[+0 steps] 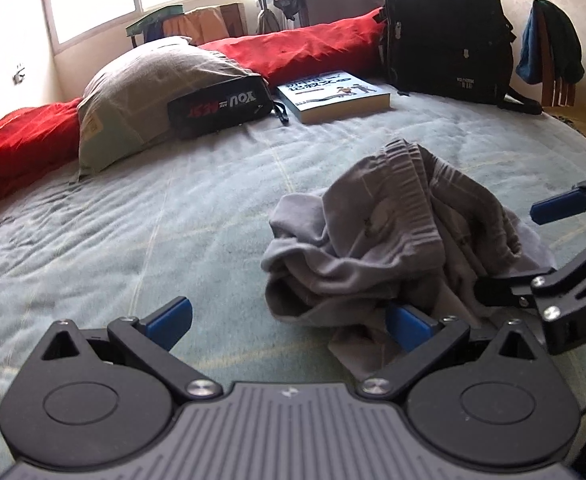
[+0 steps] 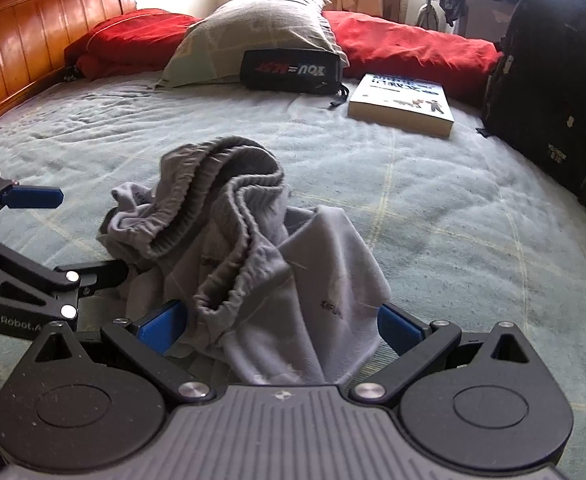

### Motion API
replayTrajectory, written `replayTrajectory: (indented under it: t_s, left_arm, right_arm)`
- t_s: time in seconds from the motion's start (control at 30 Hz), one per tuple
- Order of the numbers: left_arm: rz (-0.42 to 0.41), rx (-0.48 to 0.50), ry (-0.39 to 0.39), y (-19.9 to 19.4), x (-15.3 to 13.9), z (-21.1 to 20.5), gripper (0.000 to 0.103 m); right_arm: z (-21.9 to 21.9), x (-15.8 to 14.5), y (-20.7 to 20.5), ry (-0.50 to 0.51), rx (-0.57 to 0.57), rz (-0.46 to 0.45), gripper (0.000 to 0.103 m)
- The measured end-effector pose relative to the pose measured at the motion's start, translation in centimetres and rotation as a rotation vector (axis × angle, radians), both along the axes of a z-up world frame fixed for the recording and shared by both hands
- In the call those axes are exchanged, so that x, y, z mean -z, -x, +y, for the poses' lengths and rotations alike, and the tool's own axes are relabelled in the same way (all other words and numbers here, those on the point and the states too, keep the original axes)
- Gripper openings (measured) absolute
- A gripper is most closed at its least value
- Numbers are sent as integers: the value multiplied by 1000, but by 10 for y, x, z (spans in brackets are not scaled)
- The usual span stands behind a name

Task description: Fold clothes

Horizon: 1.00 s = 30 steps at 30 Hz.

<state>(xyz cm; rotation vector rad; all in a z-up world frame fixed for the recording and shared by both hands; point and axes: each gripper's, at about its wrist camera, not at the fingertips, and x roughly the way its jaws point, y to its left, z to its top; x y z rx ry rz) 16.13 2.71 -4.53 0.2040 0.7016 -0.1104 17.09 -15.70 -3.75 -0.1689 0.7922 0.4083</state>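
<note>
A crumpled pair of grey shorts [image 1: 373,240] [image 2: 253,240] lies bunched on the pale green bedspread [image 1: 133,220], its ribbed waistband on top. My left gripper [image 1: 289,324] is open at the heap's left edge; its right fingertip [image 1: 407,326] touches the cloth and the left fingertip [image 1: 173,320] is over bare bedspread. From the right wrist view the left gripper [image 2: 69,236] shows one finger tucked against the cloth. My right gripper [image 2: 279,326] is open, jaws wide, with the near part of the shorts lying between them. In the left wrist view the right gripper [image 1: 533,244] sits at the heap's right side.
At the back of the bed lie a grey-green pillow [image 1: 153,92], a black pouch [image 1: 221,110], a book [image 1: 333,96] and a red bolster [image 1: 301,48]. A black backpack [image 2: 553,80] stands at the right. A wooden headboard [image 2: 33,32] runs along the left.
</note>
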Motion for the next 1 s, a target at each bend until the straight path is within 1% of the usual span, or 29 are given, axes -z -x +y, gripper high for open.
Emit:
replayTrajectory:
  t_s: [0.13, 0.23, 0.37, 0.4, 0.5, 0.57, 0.6, 0.67, 0.73, 0.8, 0.87, 0.93, 0.97, 1.0]
  left_arm:
    - [4, 8, -19, -9, 5, -5, 102]
    - [6, 11, -23, -9, 9, -6, 102]
    - [3, 19, -20, -6, 11, -3, 102]
    - [-1, 22, -22, -6, 11, -2, 102]
    - [-21, 33, -40, -2, 8, -3, 102]
    - [-44, 48, -57, 1, 4, -4, 102]
    - [-58, 57, -64, 3, 2, -4, 101]
    - [-83, 80, -78, 6, -2, -4, 100]
    - [-101, 112, -97, 8, -4, -7, 96]
    - [-116, 148, -117, 10, -6, -10, 84]
    - [-126, 194, -138, 10, -5, -16, 74]
    - [-133, 223, -156, 7, -3, -21, 71]
    - [-136, 234, -164, 6, -1, -23, 64]
    - [-134, 241, -160, 4, -1, -23, 56]
  right_arm:
    - [-2, 14, -7, 3, 5, 14, 103]
    - [-5, 25, -10, -17, 8, 29, 103]
    - [-20, 34, -19, -102, 22, 107, 103]
    - [-22, 34, -18, -106, 12, 107, 103]
    - [-21, 29, -11, -63, -15, 90, 103]
    - [-22, 21, -1, -50, -21, 51, 103]
    - [-23, 16, 4, -48, -24, 27, 101]
    - [-25, 6, 15, -45, -31, -22, 95]
    - [-28, -4, 21, -66, -51, -60, 83]
    - [-29, -13, 23, -91, -76, -77, 77]
    - [-24, -16, 22, -107, -105, -77, 69]
    - [-17, -15, 19, -113, -132, -69, 58]
    - [-13, -12, 17, -104, -136, -63, 56]
    - [-9, -9, 14, -94, -139, -57, 48]
